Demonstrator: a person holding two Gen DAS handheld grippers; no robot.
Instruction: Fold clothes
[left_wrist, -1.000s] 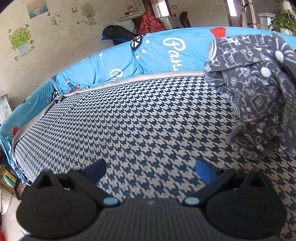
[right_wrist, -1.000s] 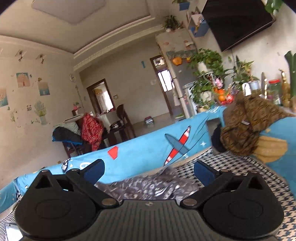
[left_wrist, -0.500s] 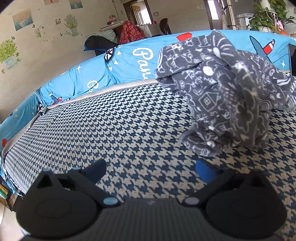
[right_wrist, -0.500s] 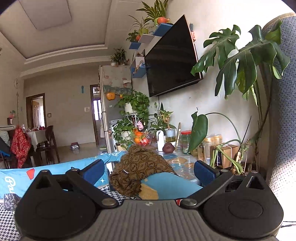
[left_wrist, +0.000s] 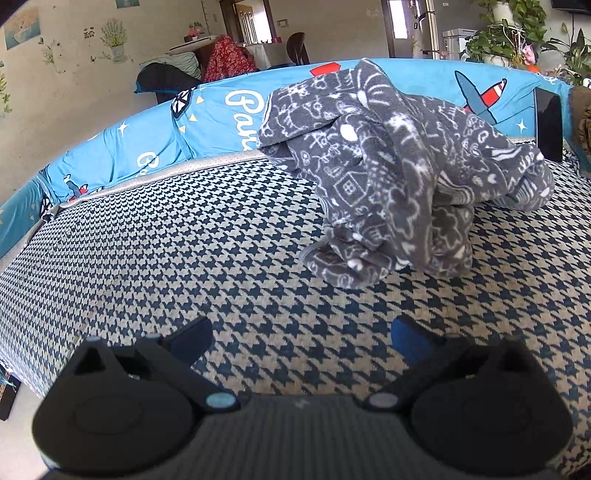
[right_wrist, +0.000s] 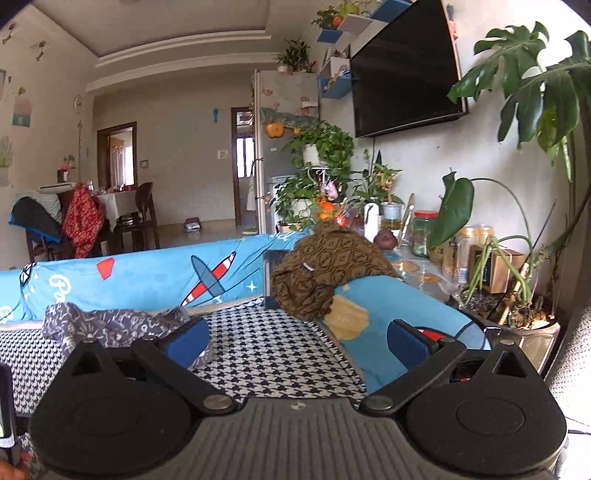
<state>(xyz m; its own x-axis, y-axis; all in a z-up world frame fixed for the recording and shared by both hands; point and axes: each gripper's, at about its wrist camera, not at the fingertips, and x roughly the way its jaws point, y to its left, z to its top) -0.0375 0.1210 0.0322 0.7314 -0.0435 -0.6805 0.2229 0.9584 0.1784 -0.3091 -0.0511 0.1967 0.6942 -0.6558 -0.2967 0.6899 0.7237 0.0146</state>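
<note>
One grey patterned fleece garment (left_wrist: 402, 173) is seen crumpled in a heap on the houndstooth sofa seat (left_wrist: 184, 240), at about one o'clock from the left gripper (left_wrist: 301, 334). A second garment, brown and patterned (right_wrist: 317, 269), is draped over the blue sofa arm (right_wrist: 391, 306) at twelve o'clock in the right view. Both the left gripper and the right gripper (right_wrist: 297, 338) are held with fingers spread wide and nothing between them. A jar (right_wrist: 423, 232) and potted plants (right_wrist: 325, 147) are seen beyond.

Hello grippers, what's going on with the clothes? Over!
Left gripper open, empty. Right gripper open, empty. Grey patterned garment crumpled on the houndstooth cushion, unfolded. Nothing in the way.
</note>
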